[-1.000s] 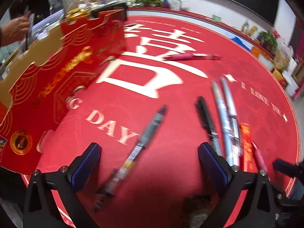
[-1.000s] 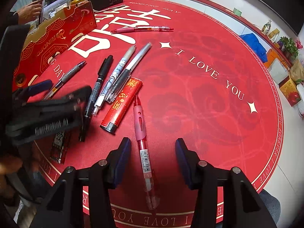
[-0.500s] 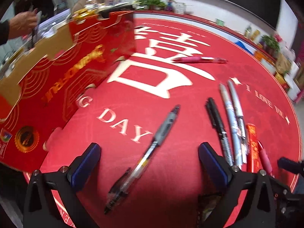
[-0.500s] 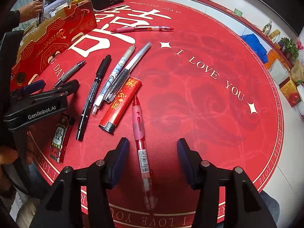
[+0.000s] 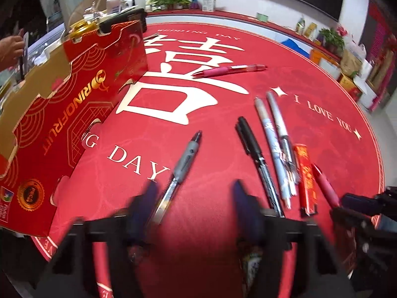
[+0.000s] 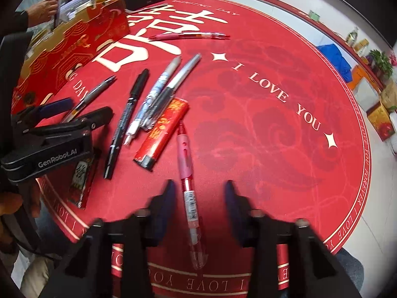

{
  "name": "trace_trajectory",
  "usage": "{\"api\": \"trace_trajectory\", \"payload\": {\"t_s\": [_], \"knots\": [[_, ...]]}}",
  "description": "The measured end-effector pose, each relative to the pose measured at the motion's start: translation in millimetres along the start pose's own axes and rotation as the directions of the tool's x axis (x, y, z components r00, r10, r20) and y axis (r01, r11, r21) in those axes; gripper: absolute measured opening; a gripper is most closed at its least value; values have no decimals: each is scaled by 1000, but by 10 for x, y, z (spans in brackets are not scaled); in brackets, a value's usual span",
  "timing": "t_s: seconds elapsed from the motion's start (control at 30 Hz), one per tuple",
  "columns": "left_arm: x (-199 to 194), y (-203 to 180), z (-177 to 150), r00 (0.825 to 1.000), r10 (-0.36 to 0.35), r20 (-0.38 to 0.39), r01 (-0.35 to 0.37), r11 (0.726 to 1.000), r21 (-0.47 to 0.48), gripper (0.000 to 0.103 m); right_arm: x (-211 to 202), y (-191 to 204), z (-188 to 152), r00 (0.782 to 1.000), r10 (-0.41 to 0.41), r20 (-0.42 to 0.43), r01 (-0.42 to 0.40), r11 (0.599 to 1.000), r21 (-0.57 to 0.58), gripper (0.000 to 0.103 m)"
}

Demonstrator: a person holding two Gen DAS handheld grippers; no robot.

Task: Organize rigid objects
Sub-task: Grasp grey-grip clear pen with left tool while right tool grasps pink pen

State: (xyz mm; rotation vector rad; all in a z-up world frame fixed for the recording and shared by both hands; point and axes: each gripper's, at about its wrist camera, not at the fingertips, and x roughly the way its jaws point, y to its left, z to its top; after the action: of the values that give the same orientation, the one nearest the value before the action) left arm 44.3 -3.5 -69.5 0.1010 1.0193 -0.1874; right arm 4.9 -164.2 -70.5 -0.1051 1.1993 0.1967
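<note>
Red cloth (image 6: 260,129), round and printed with gold "I LOVE YOU" lettering, spread under two hand-held grippers. Nearest, right gripper (image 6: 198,193), blurred blue pads closing on either side of pink gel pen (image 6: 184,154), a gap visible on both sides of the barrel, pads not seen pressing it. Left gripper (image 5: 193,198), likewise blurred and closing, straddling lower end of grey retractable pen (image 5: 182,164) beside the word "DAY"; contact between pads and barrel impossible to tell through the blur. Between the two, laid side by side: black marker (image 6: 129,114), patterned white pen (image 6: 153,94), silver pen (image 6: 181,74), red lighter (image 6: 161,134). By the table edge under the left gripper, small red packet (image 6: 80,181). Farther off, second pink pen (image 6: 188,35) lying alone across the large white character. At far left, open red-and-gold "RINOFRUIT" carton (image 5: 74,114); behind it, a bystander's hand (image 6: 43,7) over papers.
</note>
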Motion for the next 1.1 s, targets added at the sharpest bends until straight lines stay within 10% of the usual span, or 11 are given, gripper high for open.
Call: {"api": "trace_trajectory", "payload": {"t_s": [0.07,0.8,1.1], "knots": [[-36,23,-10,1000,-11,-22,11,1000,-1,11,-3,10,2,1000,21,-7,-21,1000,-3,11],[-144,25,-137,999,25,-43,-27,998,-48,11,-62,-6,-62,997,74,6,-74,997,9,11],[-641,-125,-142,986,119,119,-116,993,-32,11,-430,-27,20,986,109,126,-117,992,53,11]]}}
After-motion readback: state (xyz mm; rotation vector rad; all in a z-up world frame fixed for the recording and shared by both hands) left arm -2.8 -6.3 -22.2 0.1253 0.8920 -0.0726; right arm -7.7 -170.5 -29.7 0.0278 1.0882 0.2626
